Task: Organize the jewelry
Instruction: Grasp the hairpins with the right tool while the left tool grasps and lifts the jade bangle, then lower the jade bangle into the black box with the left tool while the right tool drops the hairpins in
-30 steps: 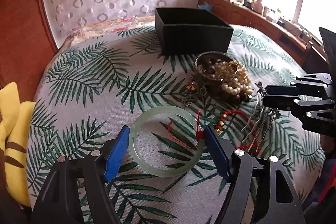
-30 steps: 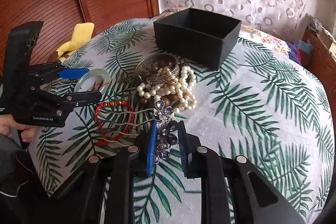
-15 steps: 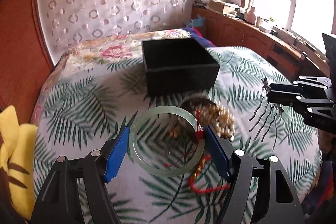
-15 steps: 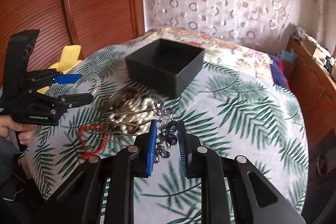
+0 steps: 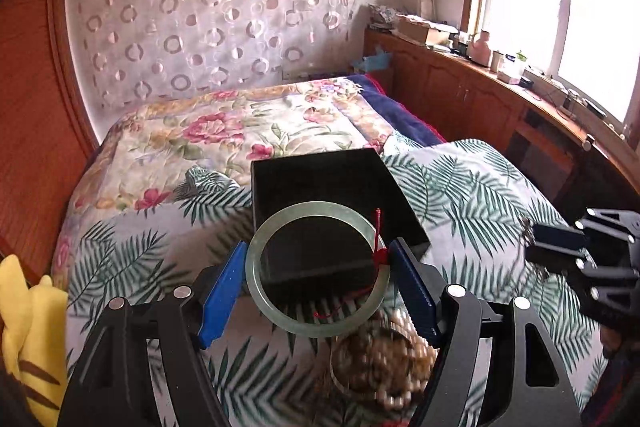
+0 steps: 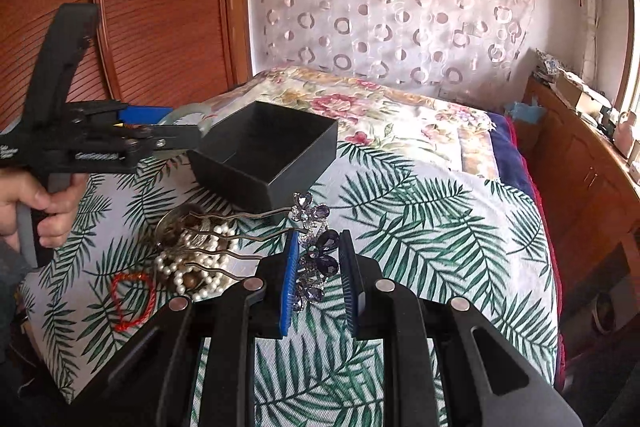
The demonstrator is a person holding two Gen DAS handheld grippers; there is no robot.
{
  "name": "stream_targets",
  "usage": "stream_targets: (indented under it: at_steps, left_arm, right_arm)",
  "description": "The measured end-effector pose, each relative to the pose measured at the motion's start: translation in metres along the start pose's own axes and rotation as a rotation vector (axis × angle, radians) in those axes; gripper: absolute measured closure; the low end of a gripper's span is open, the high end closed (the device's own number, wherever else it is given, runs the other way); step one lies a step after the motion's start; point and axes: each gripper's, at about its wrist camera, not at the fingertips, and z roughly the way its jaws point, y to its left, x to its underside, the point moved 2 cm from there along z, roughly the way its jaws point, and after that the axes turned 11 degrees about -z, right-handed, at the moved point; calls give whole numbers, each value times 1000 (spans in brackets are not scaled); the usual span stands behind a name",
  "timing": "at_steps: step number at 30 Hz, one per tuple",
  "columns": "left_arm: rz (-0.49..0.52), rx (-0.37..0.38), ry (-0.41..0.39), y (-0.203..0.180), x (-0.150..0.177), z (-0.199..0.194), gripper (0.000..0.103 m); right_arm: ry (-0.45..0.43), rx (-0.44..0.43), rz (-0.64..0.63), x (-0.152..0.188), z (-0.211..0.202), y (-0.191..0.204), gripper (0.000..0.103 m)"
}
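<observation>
My left gripper (image 5: 318,289) is shut on a pale green jade bangle (image 5: 276,311) with a red thread, held in the air at the near edge of the open black box (image 5: 320,179). My right gripper (image 6: 318,279) is shut on a purple-jewelled hair comb (image 6: 316,259); its wavy metal prongs point left over the jewelry pile. The box (image 6: 268,151) stands on the leaf-print cloth. The left gripper (image 6: 160,131) with the bangle also shows in the right wrist view, left of the box.
A metal bangle with pearl and wooden beads (image 6: 192,259) and a red cord bracelet (image 6: 134,299) lie on the cloth (image 6: 420,227). A floral bedspread (image 5: 224,131) lies behind, a yellow toy (image 5: 28,339) at left, wooden cabinets (image 5: 480,99) at right.
Both grippers have risen off the cloth with their pieces. The left has carried the bangle forward to the box. The right has lifted the hair comb above the bead pile.
</observation>
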Motion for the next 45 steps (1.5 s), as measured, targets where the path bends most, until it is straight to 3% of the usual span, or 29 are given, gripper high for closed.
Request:
stream_targets:
  at_steps: [7, 14, 18, 24, 31, 38, 45]
  left_arm:
    - [-31, 2, 49, 2, -14, 39, 34]
    - [-54, 2, 65, 7, -16, 53, 34]
    - [-66, 21, 41, 9, -20, 45, 32]
    - [-88, 25, -15, 20, -24, 21, 22]
    - [-104, -27, -76, 48, -16, -4, 10]
    - [-104, -57, -88, 72, 10, -25, 10]
    - [-109, -39, -68, 79, 40, -38, 10]
  right_arm:
    - [4, 16, 2, -10, 12, -10, 81]
    - [25, 35, -16, -21, 30, -19, 81]
    - [39, 42, -31, -32, 44, -21, 81]
    - [32, 25, -27, -53, 60, -17, 81]
    - [15, -5, 2, -86, 88, -12, 81]
    - [80, -18, -51, -109, 126, 12, 81]
    - [185, 23, -99, -104, 157, 30, 81]
